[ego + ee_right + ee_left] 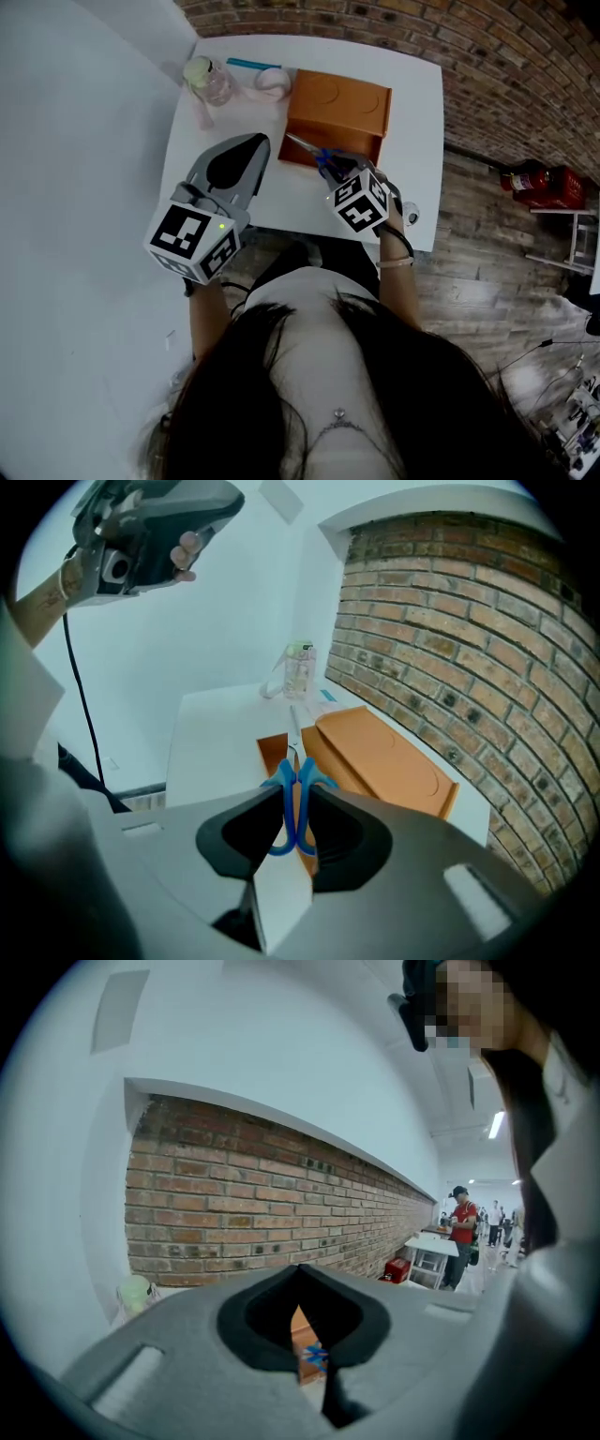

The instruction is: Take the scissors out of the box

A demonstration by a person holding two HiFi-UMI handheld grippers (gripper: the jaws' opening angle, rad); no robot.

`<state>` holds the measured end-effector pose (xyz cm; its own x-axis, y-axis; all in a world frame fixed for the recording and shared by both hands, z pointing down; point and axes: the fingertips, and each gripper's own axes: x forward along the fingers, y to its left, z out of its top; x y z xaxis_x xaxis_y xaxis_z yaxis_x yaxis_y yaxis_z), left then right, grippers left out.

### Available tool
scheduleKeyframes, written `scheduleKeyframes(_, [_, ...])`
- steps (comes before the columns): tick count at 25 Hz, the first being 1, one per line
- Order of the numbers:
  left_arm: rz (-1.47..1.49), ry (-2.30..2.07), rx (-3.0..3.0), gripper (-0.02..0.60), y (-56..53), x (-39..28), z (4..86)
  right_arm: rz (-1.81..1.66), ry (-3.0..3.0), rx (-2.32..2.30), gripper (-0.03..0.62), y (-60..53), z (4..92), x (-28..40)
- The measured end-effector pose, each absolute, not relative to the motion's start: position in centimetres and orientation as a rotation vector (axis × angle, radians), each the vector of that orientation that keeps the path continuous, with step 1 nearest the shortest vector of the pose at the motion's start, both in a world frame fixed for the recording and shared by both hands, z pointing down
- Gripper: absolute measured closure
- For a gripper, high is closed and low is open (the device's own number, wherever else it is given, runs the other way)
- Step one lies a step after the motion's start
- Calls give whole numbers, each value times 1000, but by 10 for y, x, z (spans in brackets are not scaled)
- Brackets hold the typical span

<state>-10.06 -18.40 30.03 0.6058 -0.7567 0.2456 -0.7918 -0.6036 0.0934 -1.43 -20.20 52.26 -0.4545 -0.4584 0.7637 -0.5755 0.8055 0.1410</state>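
The orange box [337, 103] stands open at the back of the white table [412, 141]. My right gripper [342, 171] is shut on the blue handles of the scissors [314, 155]. The scissors hang above the box's near edge, with the steel blades pointing away to the upper left. In the right gripper view the scissors [293, 789] stand between the jaws of the right gripper [295, 803], over the box [375, 757]. My left gripper [246, 150] hovers left of the box with its jaws together and nothing in them. In its own view the left gripper [305, 1283] looks shut.
A clear bottle with a pale green cap [211, 80], a pale roll [272, 84] and a blue pen [253, 64] lie at the table's back left. A brick wall runs behind. A red object [544, 183] sits on the wooden floor to the right. A person in red [462, 1232] stands far off.
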Motion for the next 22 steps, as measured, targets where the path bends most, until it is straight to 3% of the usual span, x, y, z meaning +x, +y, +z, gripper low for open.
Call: scheduleKeyframes(22, [188, -1178, 2764, 581, -105, -129, 282, 230, -2180, 1113, 496, -149, 475, -21])
